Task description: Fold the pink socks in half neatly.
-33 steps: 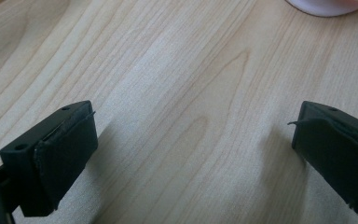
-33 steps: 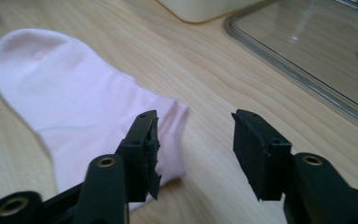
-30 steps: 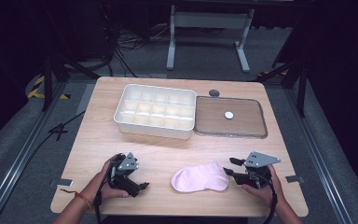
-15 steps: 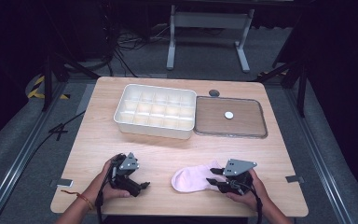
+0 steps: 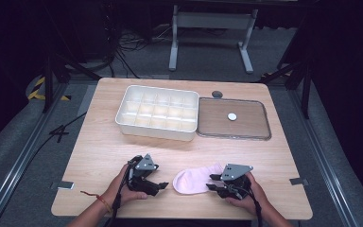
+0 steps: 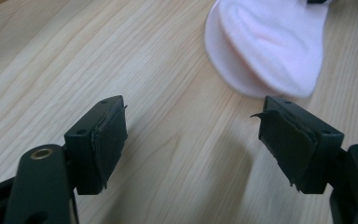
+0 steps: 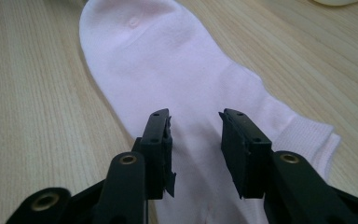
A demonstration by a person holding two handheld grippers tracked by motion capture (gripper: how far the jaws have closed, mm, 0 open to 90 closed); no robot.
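Note:
A pale pink sock lies flat near the table's front edge, its toe to the left. My right gripper reaches in from the right, low over the sock's cuff end. In the right gripper view its jaws stand a little apart with the sock flat beneath them, not pinched; they have just been closing. My left gripper points right, just short of the toe. Its jaws are wide with bare wood between them and the sock beyond; they have just been closing.
A white compartment tray stands at the back middle. Beside it on the right lies a flat clear lid with a small white disc on it. A dark round knob sits behind them. The table's front edge is close to both hands.
My right gripper has slid left onto the sock. My left gripper has moved right toward the sock's toe. The sock has stayed in place.

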